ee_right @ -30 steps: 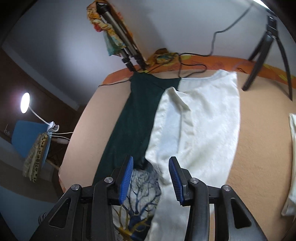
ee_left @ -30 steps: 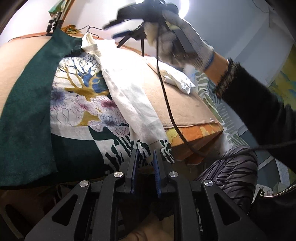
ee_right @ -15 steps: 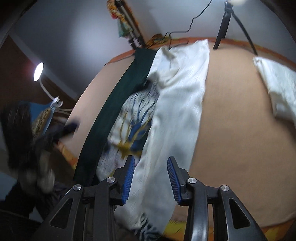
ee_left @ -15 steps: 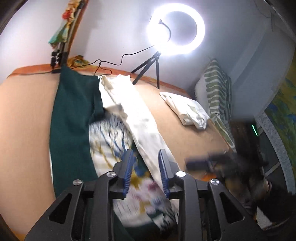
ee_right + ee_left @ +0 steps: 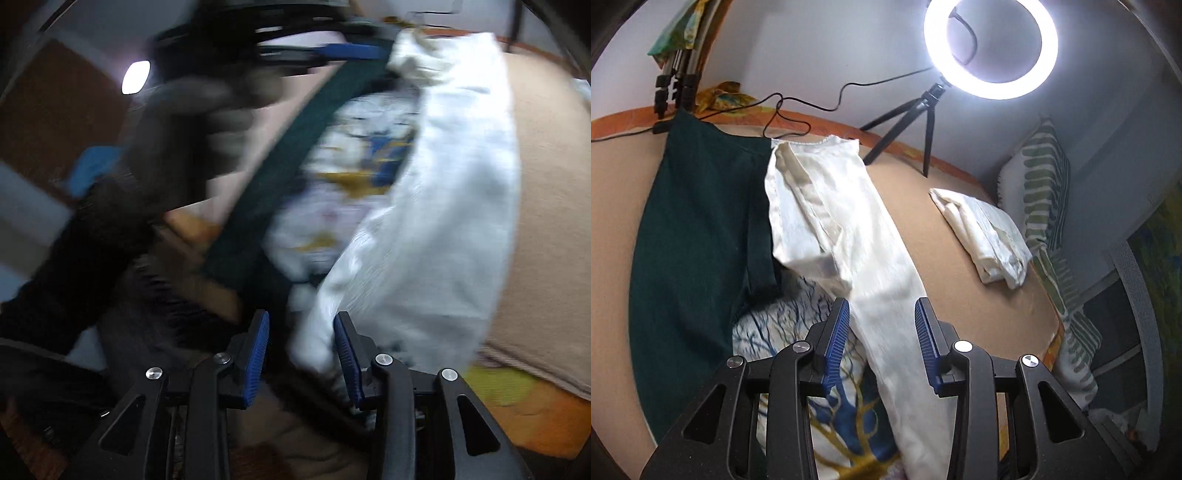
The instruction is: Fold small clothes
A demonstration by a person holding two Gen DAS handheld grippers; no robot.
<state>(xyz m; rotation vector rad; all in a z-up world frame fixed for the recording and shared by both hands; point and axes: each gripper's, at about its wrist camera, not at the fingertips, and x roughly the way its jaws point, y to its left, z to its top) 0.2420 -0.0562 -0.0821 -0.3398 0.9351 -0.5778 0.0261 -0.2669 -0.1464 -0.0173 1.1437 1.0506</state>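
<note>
A long white garment [image 5: 849, 229] lies lengthwise on the tan bed surface [image 5: 960, 280], partly over a dark green cloth [image 5: 698, 229] and a cloth printed with blue and gold trees [image 5: 846, 406]. My left gripper [image 5: 882, 325] is open above the white garment's middle, nothing between its pads. In the blurred right wrist view my right gripper [image 5: 301, 339] is open at the near end of the white garment [image 5: 443, 221], which hangs at the bed's front edge. The left gripper [image 5: 347, 51] and gloved hand show there at upper left.
A folded white garment [image 5: 986, 236] lies at the right of the bed, beside a green striped pillow [image 5: 1045, 184]. A lit ring light on a small tripod [image 5: 990, 44] and a second tripod [image 5: 676, 85] stand at the far edge, with black cables [image 5: 798, 107].
My left gripper has opened and moved from the bed's front edge to above the white garment. My right gripper has swung back from the far end to the garment's near end.
</note>
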